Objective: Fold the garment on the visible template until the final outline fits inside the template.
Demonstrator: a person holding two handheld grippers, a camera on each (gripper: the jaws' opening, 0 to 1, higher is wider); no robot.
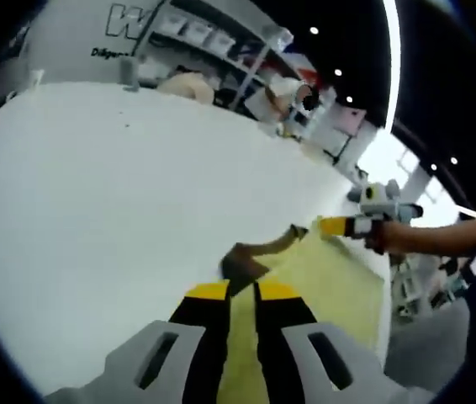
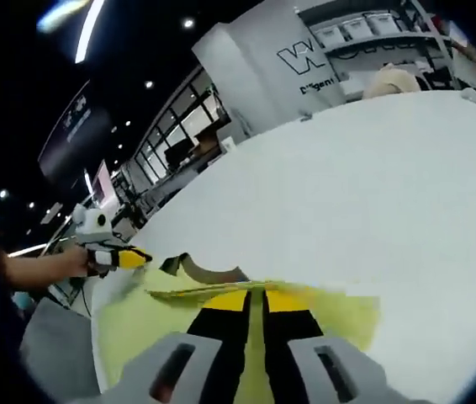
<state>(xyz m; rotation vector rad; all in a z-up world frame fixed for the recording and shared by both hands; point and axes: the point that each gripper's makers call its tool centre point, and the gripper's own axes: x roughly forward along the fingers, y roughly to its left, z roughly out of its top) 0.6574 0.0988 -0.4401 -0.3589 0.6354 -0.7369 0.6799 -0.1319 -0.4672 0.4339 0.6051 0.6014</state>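
A yellow garment (image 1: pixel 335 286) lies on the white table (image 1: pixel 120 194), with a brown neck opening (image 1: pixel 246 257) at its near edge. My left gripper (image 1: pixel 242 291) rises at the bottom of the left gripper view, its jaws shut on the garment's edge beside the neck. My right gripper (image 1: pixel 329 225) comes in from the right, shut on the far shoulder corner. In the right gripper view, my right gripper (image 2: pixel 255 296) pinches the yellow garment (image 2: pixel 137 328), the neck opening (image 2: pixel 208 271) just beyond it. The left gripper (image 2: pixel 135 257) holds the other corner.
A person's arm (image 1: pixel 440 237) reaches in behind the right gripper. The table's rounded edge (image 1: pixel 385 278) runs just past the garment. A beige object (image 1: pixel 187 86) sits at the far side of the table. Shelves with boxes (image 1: pixel 221 38) and a lettered white panel (image 2: pixel 297 63) stand behind.
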